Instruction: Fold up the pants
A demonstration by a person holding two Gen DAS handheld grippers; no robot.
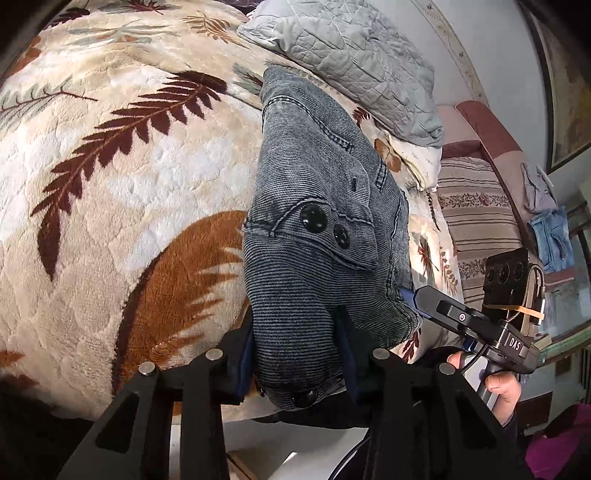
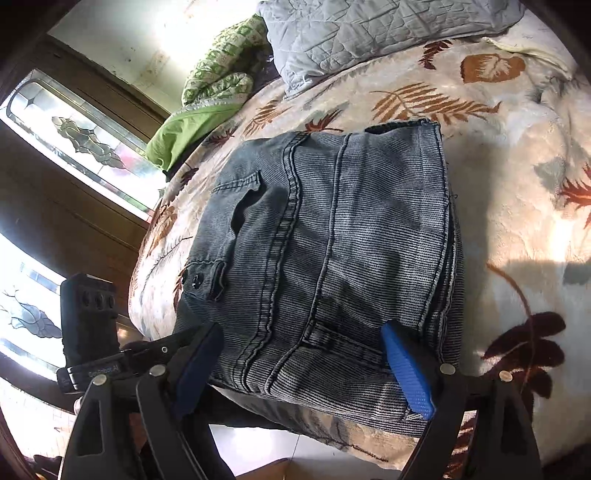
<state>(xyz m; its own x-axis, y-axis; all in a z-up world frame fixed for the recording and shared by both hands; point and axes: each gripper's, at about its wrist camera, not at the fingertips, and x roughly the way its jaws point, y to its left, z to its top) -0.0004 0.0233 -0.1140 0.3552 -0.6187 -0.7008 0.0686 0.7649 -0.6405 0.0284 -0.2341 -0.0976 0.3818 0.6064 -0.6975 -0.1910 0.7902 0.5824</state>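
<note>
Grey denim pants (image 1: 317, 192) lie folded into a thick stack (image 2: 332, 240) near the front edge of a bed covered by a leaf-patterned blanket (image 1: 129, 206). My left gripper (image 1: 295, 362) is at the stack's near corner, with a bulge of denim and a black button pinched between its dark pads, so it is shut on the pants. My right gripper (image 2: 301, 369) stands wide open, its blue pads (image 2: 406, 373) straddling the stack's near edge without squeezing it. In the left wrist view a hand (image 1: 502, 387) holds the right gripper's handle, and one of its fingers (image 1: 424, 299) reaches the pants' side.
A grey quilted pillow (image 2: 369, 33) lies behind the pants, with a green quilt (image 2: 218, 74) beside it. A striped sofa (image 1: 476, 206) with blue jeans (image 1: 550, 236) on it stands to the right. White floor (image 2: 258, 443) shows below the bed edge. Glazed doors (image 2: 85, 140) stand left.
</note>
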